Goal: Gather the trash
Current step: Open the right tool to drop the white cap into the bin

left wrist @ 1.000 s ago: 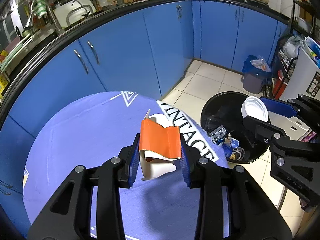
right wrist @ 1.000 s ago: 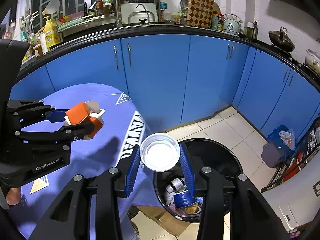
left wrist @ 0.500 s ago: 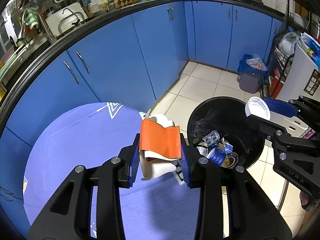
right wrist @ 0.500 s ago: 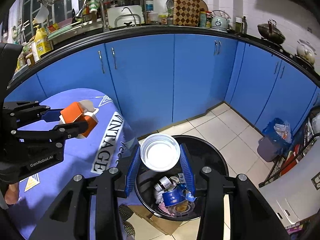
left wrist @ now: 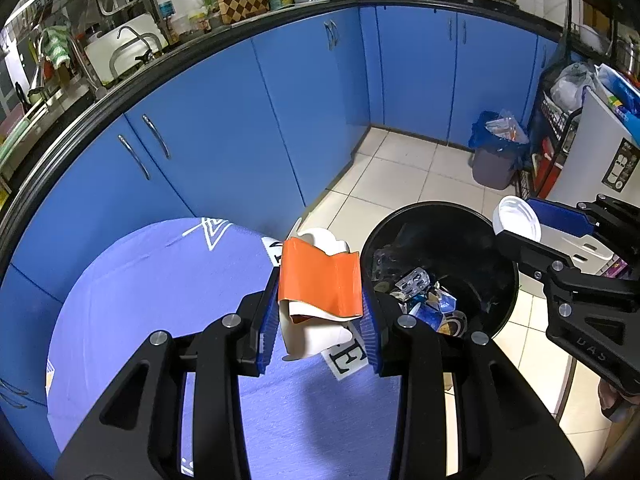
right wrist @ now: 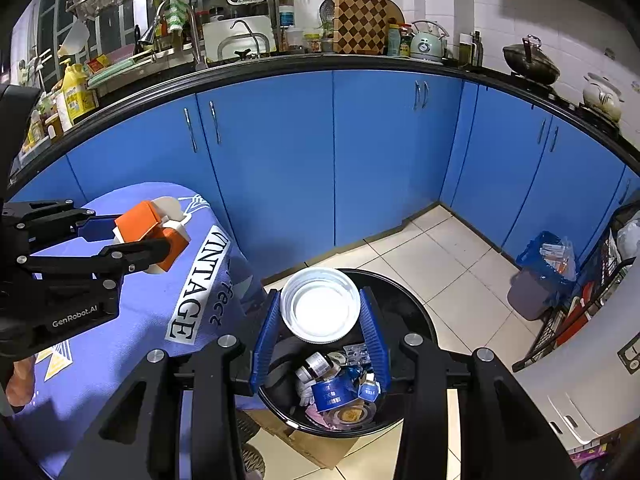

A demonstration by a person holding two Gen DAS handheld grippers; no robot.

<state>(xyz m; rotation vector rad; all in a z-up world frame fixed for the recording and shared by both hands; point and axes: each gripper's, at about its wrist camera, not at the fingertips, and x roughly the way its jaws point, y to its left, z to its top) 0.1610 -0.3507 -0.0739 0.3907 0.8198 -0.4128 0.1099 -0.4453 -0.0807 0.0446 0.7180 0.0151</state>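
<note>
1. A black round trash bin (right wrist: 416, 320) is seen on the tiled floor (right wrist: 452, 264), just right of the table; it is partly filled with a blue can (right wrist: 330, 394), a blister pack (right wrist: 358, 354), a small jar (right wrist: 316, 364) and other scraps.
2. A white plastic lid (right wrist: 320, 304) is pinched between the blue pads of the right gripper (right wrist: 320, 334) and is held over the bin's mouth.
3. A crushed orange and white carton (left wrist: 320, 284) is clamped by the left gripper (left wrist: 318, 322), above the right edge of the table, next to the bin's left rim.
4. The table is covered by a purple cloth (left wrist: 160, 300) printed with white letters.
5. A small grey bin with a blue bag (left wrist: 496, 152) is set far right on the floor, against the blue cabinets (left wrist: 240, 120).
6. A cardboard piece (right wrist: 312, 446) is seen under the black bin's near side.
7. A kettle (right wrist: 426, 46), a checkered board (right wrist: 360, 12) and bottles are lined up on the far counter.
</note>
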